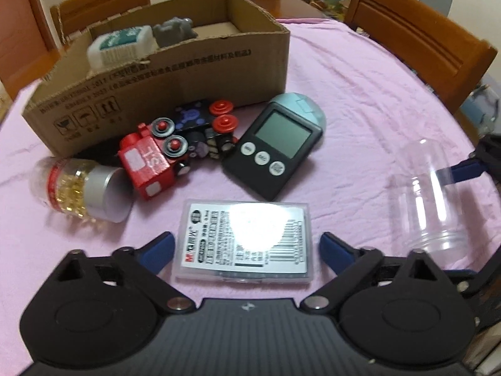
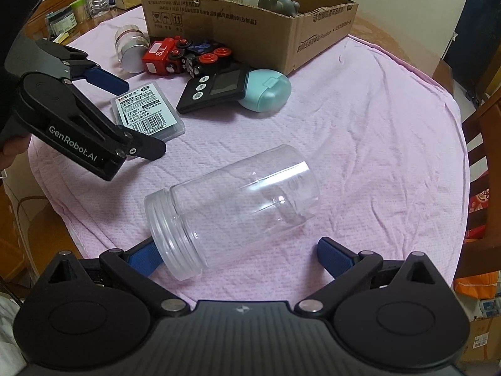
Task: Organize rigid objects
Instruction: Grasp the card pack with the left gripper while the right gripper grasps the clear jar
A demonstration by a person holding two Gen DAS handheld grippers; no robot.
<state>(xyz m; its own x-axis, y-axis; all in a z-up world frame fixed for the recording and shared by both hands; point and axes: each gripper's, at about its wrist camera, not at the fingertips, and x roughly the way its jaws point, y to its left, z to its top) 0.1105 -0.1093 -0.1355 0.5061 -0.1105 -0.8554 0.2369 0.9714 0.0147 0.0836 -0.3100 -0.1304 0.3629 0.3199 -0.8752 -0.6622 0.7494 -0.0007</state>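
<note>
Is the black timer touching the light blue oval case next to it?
Touching. In the right wrist view the black timer lies propped on the light blue case, its far edge overlapping the case with no gap.

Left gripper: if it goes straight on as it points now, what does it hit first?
Most likely the clear case, lying flat between the open left gripper's fingers. Beyond it lies the timer. Height above the case is unclear, so it might pass over.

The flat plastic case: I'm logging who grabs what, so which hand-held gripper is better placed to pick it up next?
Left. The left hand-held gripper is open with the case lying between its fingers. The right hand-held gripper is open at the clear jar, apart from the case.
</note>
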